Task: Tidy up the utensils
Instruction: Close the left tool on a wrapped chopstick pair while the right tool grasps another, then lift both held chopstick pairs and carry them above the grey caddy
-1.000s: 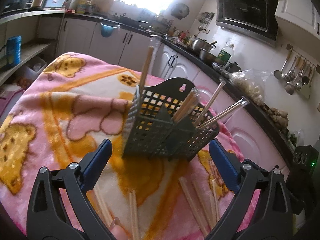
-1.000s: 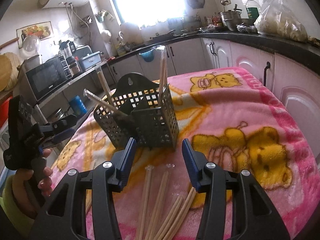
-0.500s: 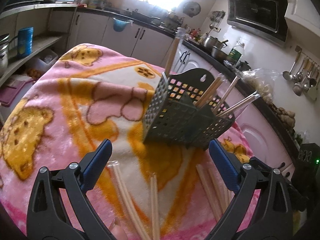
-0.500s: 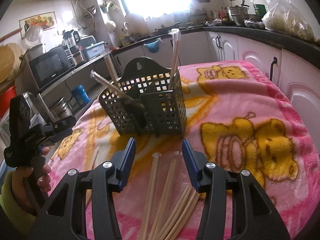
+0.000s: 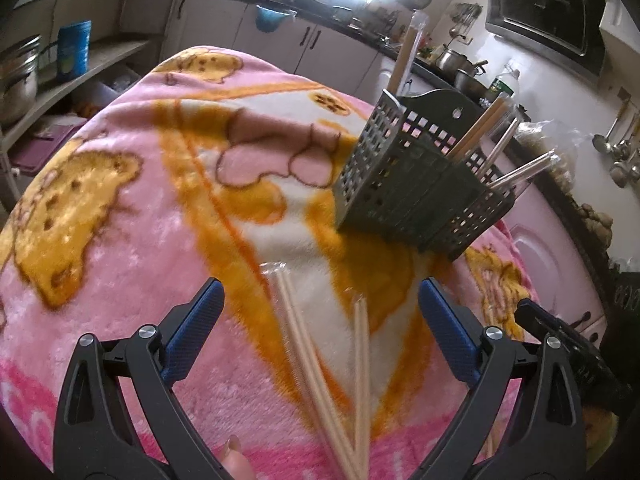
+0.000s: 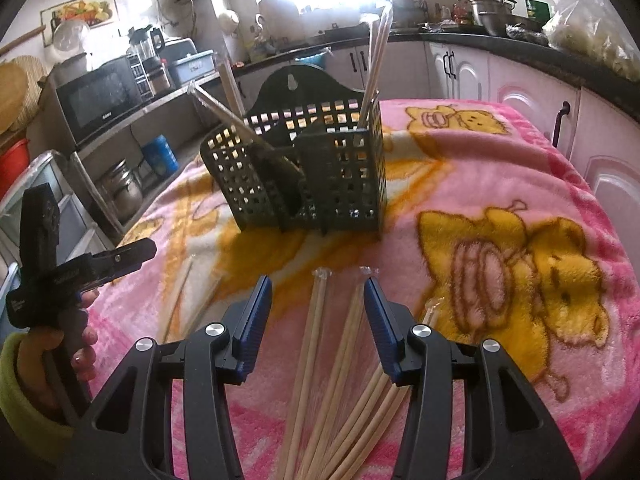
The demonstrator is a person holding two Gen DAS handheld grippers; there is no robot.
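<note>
Blanket (image 5: pixel 120 240), pink with yellow bears, covers the table in a kitchen. One basket (image 6: pixel 304 176) stands ahead of both claws. Left claw (image 5: pixel 320 320) is wide apart over two wrapped chopstick packs (image 5: pixel 312 344). Right claw (image 6: pixel 318 312) is apart over a fan of sticks (image 6: pixel 340 380). Bare blanket lies at its right.

Left tongs (image 5: pixel 320 312) spread wide, right tongs (image 6: pixel 318 308) parted, both empty
</note>
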